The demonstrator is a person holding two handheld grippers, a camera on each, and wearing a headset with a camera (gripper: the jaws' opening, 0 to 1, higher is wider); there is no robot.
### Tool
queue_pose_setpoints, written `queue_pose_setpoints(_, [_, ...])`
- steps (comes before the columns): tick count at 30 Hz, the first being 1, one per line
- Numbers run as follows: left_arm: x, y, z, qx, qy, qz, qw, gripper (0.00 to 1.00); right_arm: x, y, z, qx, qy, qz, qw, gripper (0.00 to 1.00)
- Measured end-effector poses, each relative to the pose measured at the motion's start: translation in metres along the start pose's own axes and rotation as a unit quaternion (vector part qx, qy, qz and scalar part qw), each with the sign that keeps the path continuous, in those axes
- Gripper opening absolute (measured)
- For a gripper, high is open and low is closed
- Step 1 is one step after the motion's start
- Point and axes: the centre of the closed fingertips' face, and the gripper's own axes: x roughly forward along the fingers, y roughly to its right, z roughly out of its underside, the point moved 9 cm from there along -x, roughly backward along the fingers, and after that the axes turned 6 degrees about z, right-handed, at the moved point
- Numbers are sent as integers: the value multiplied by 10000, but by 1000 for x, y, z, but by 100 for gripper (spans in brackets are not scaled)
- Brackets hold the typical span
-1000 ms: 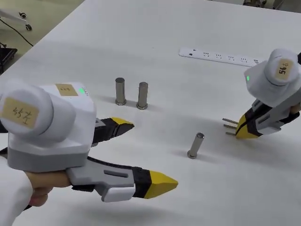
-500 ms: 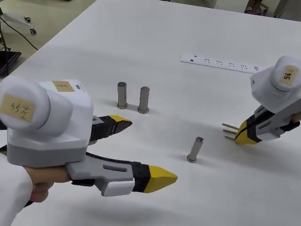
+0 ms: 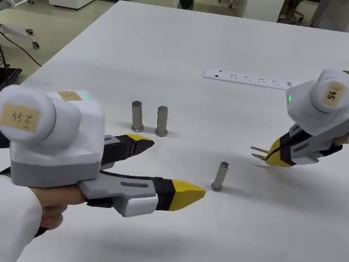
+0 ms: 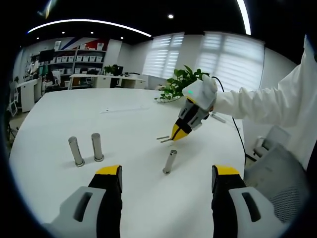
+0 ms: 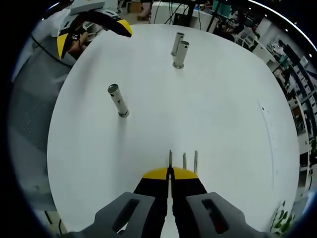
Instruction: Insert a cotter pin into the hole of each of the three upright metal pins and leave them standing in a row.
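Two steel pins [image 3: 137, 115] [image 3: 162, 120] stand upright side by side, with a third pin [image 3: 220, 176] standing alone nearer me. The pair [image 4: 75, 151] [image 4: 96, 147] and the lone pin [image 4: 170, 161] also face the left gripper view. My left gripper [image 3: 166, 167] hovers open at the left, short of the lone pin, with nothing between its jaws. Thin cotter pins [image 3: 259, 153] lie at the right. My right gripper [image 3: 274, 155] is shut at their ends. In the right gripper view one cotter pin [image 5: 170, 158] sticks out from between the jaws of the right gripper [image 5: 170, 171], and two others [image 5: 190, 160] lie beside it.
A white power strip [image 3: 251, 79] lies across the far side of the white table [image 3: 82, 65]. The table's left edge drops to the floor, where a wheeled base [image 3: 22, 33] stands. A person's sleeved arm [image 4: 257, 101] holds the right gripper [image 4: 177, 135].
The head camera has shifted a little. The right gripper stays shut at the cotter pins and the left gripper stays open. The steel pins have not moved.
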Motion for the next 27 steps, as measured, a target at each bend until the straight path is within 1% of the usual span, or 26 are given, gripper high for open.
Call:
queue_pose_setpoints(1, [0,0,-1,-13,18,12,10000,70,-1,-1,0,10,19,1,10000,0])
queue_pose_setpoints(2, [2,1,-3,-82,61,57,9999,69,-4,-2,0,69,119,90,9999,0])
queue_pose_setpoints(3, [3,2,-4,-115,83,65,9999,69,-6,-3,0,89,164,131,9997,0])
queue_pose_setpoints(5, [6,3,-7,-129,98,110,9998,67,-12,-5,0,151,271,307,9990,0])
queue_pose_setpoints(9, [11,6,-12,-166,144,215,9995,64,-24,-11,-2,195,501,542,9971,0])
queue_pose_setpoints(13, [15,10,-15,-188,119,338,9992,55,-36,-19,-6,155,682,717,9950,0])
queue_pose_setpoints(15, [18,12,-16,-232,119,390,9989,52,-41,-22,-7,93,747,889,9932,0])
queue_pose_setpoints(16, [20,13,-16,-246,119,427,9987,51,-44,-25,-7,42,739,960,9926,0])
queue_pose_setpoints(19, [24,16,-16,-271,77,498,9984,47,-49,-31,-9,-31,803,1082,9909,0])
queue_pose_setpoints(23, [30,21,-17,-221,82,569,9981,41,-58,-40,-13,-71,930,1204,9883,0])
queue_pose_setpoints(25, [34,24,-18,-223,70,629,9977,39,-64,-47,-16,-119,1016,1272,9866,0])
queue_pose_setpoints(27, [36,26,-19,-244,65,678,9974,38,-67,-53,-20,-182,1069,1325,9852,0])
